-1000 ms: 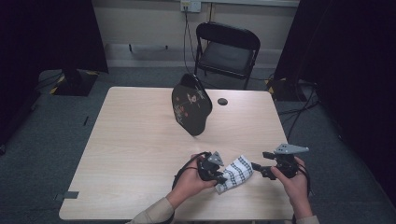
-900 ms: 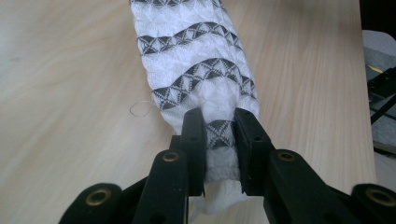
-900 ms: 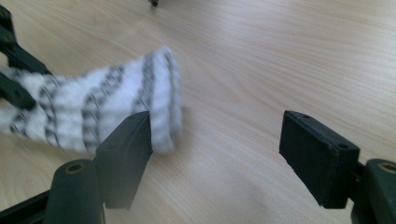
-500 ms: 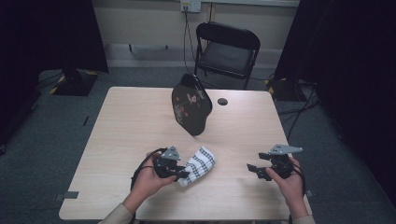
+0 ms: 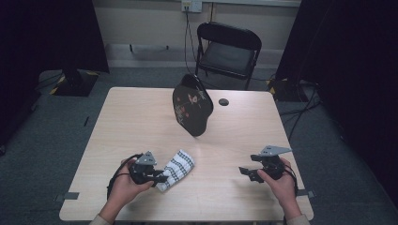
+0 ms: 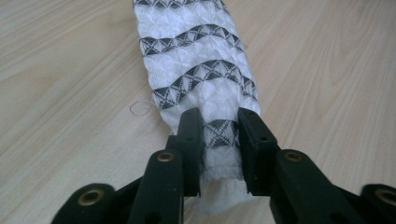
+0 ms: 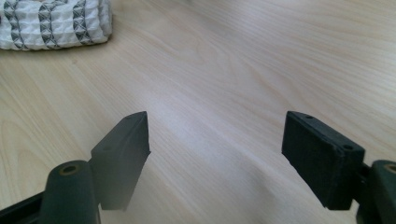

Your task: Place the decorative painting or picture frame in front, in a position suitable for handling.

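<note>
At the lower left of the high view, the left gripper [image 5: 159, 178] is wrapped round one end of the folded cloth [image 5: 177, 168]. Its jaws have just been opening, probably to let go. The cloth's white waffle weave with dark zigzag bands lies flat on the table [image 5: 141, 117]. At lower right, the right gripper [image 5: 245, 172] is held wide open with nothing in it.

Overhead light brightens the table [image 5: 141, 122]; the room around is dim. The near finger [image 7: 122, 154] looks blurred, soft shadow beside it.
</note>
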`<act>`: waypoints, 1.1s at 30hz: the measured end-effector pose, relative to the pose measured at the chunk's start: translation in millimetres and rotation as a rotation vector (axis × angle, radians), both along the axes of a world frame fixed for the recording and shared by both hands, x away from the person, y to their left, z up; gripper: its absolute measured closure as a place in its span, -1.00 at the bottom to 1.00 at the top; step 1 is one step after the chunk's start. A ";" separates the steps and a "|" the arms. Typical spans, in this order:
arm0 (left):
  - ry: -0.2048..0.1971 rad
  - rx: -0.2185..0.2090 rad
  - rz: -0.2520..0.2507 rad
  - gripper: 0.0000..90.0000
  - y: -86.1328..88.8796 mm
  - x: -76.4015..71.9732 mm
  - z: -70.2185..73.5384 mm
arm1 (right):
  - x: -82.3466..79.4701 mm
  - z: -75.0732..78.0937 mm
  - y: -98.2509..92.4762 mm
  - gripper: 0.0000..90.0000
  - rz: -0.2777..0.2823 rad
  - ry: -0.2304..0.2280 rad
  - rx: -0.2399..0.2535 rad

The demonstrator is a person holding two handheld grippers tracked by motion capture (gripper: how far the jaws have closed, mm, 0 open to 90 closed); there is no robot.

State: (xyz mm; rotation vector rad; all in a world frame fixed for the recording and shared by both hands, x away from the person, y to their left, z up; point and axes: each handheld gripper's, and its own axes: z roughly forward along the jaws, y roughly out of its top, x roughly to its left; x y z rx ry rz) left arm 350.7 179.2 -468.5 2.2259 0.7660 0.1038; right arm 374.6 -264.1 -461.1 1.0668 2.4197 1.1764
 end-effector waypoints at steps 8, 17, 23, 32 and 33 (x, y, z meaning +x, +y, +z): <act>-0.036 -0.035 0.078 -0.19 2.9 0.5 5.7 | 8.0 5.1 21.3 -0.56 0.015 0.006 0.020; -0.017 -0.020 0.105 -0.33 4.8 0.0 3.6 | 28.1 22.6 42.2 -0.66 0.054 0.001 0.038; -0.017 -0.024 0.113 -0.33 5.7 -0.4 5.0 | 42.3 33.2 54.4 -0.66 0.067 0.003 0.026; -0.017 -0.032 0.107 -0.33 4.0 -1.2 6.5 | 58.5 54.4 68.0 -0.65 0.072 0.001 -0.016; -0.018 -0.033 0.106 -0.33 3.6 -1.2 6.5 | 60.4 56.1 69.3 -0.65 0.073 0.003 -0.012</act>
